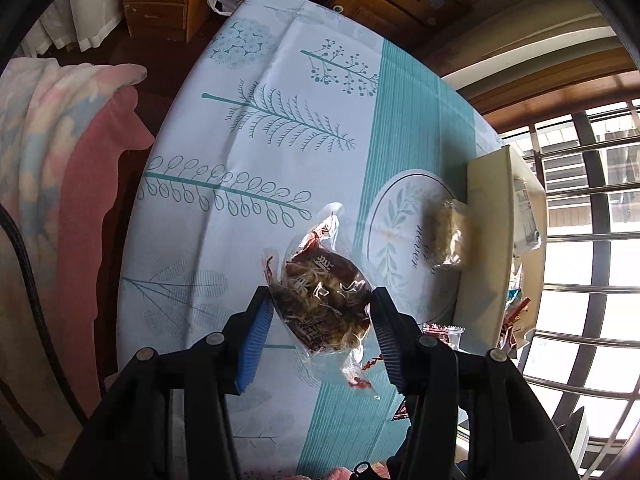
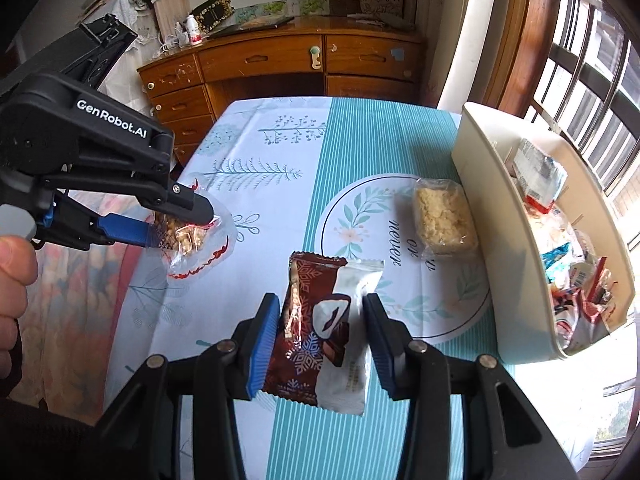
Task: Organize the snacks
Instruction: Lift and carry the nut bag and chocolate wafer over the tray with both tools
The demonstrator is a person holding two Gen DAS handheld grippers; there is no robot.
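Note:
My left gripper [image 1: 320, 312] is shut on a clear-wrapped brown nut cake [image 1: 324, 300], held above the table; the right wrist view shows this left gripper [image 2: 188, 224] at the left with the cake [image 2: 188, 240] hanging from it. My right gripper [image 2: 320, 328] is shut on a brown-and-white snack packet [image 2: 320, 328], lifted off the cloth. A pale yellow rice cake in clear wrap [image 2: 444, 220] [image 1: 448, 236] lies on the table beside the cream storage bin [image 2: 480, 208] [image 1: 484, 240], which holds several wrapped snacks [image 2: 572, 272].
A teal and white patterned tablecloth [image 2: 360, 152] covers the table. A wooden desk with drawers [image 2: 280, 64] stands beyond its far end. Barred windows [image 2: 592, 80] lie right of the bin. A pink blanket [image 1: 60, 160] and a hand [image 2: 12, 264] are at the left.

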